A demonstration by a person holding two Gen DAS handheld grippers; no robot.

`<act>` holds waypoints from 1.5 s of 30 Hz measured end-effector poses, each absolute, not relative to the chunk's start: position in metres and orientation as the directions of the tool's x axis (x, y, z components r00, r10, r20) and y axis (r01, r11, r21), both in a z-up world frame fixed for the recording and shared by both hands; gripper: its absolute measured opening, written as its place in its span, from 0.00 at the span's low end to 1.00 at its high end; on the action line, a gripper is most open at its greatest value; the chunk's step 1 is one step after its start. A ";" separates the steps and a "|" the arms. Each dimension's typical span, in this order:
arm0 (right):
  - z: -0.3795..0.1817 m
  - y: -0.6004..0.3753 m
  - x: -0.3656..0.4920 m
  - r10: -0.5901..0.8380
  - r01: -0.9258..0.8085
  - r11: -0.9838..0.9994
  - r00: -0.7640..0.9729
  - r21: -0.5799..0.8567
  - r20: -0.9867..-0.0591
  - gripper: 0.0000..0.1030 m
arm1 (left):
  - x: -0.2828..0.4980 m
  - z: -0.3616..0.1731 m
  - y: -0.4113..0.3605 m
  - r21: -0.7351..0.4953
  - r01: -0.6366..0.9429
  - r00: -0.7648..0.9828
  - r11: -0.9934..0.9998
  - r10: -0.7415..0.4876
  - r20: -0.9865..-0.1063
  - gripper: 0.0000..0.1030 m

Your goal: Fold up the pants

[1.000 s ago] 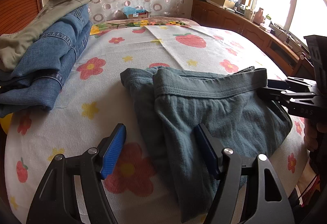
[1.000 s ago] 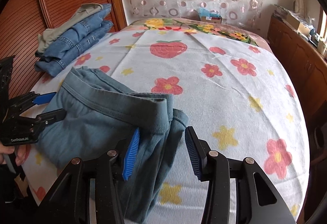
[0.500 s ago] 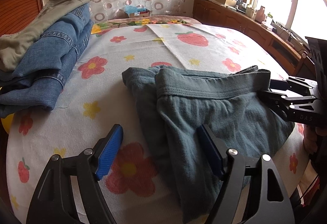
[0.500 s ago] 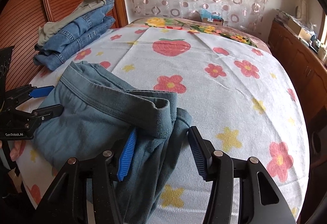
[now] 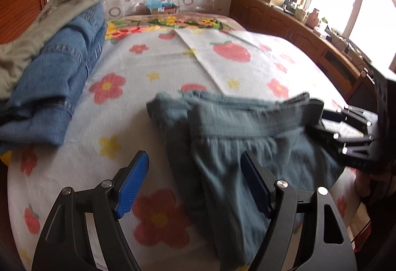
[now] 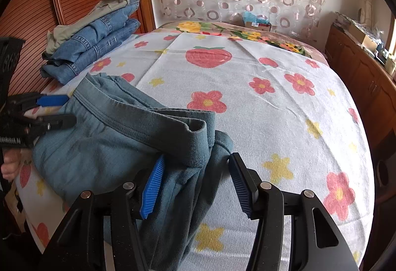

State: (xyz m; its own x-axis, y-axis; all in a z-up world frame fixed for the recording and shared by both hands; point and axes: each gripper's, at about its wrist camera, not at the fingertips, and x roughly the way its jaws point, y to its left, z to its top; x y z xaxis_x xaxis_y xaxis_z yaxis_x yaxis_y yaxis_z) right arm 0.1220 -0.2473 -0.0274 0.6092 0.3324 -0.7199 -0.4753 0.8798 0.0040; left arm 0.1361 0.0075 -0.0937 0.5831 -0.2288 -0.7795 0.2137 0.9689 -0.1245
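Bed [image 6: 284,122] with floral cover: my left tool [image 5: 193,182] and right tool [image 6: 195,184] now gape wider, pads off the folded teal pants [image 6: 111,147] lying at its near edge; fold released.

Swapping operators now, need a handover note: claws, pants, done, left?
Left claw: open, nothing gripped; its jaws straddle one end of the folded teal pants without pressing.
Right claw: open, cloth of the waistband end between its jaws, pads not clamped on it.
Pants: lying on the flowered bed cover, folded over into a compact bundle, waistband on top.
Stack of folded jeans sits at the far corner by the wooden headboard.
Done: main folds appear made, both claws released.
Left: probably tidy the bundle and move it toward the stack.
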 end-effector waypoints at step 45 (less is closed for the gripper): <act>-0.024 -0.254 0.140 0.391 -0.461 0.881 0.574 0.111 -0.720 0.39 | 0.119 -0.059 -0.001 -0.193 0.315 0.658 0.929 -0.361 -0.661 0.22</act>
